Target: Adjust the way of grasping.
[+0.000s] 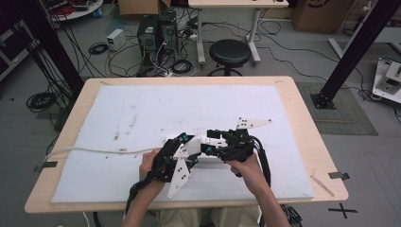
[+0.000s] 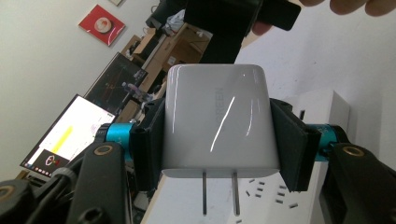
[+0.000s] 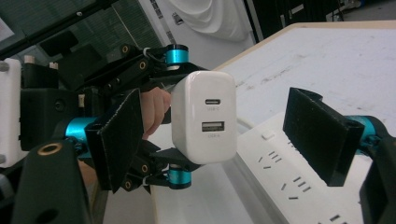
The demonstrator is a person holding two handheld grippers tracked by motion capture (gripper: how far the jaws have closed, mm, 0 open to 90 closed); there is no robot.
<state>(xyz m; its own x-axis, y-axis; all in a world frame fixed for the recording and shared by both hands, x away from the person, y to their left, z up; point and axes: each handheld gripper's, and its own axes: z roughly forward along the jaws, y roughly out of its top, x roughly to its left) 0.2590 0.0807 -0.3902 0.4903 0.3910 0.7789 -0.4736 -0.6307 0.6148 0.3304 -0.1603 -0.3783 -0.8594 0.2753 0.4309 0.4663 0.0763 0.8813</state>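
The left gripper (image 2: 219,154) held a white charger (image 2: 218,122) by its two flat sides, its fingers (image 2: 292,144) closed firmly on it, with the two metal prongs (image 2: 219,192) bare and pointing out. In the right gripper view the same charger (image 3: 203,122) hung in the air just to the left of and above a white power strip (image 3: 285,175), which lay on the table (image 1: 293,94) near the person's edge. The right gripper (image 3: 224,140) had its fingers (image 3: 320,135) spread wide on either side of the charger and gripped nothing. So the pickup looked done. What seemed left was to line the prongs up with a socket on the strip and push the charger home; the plugging in had not yet begun.
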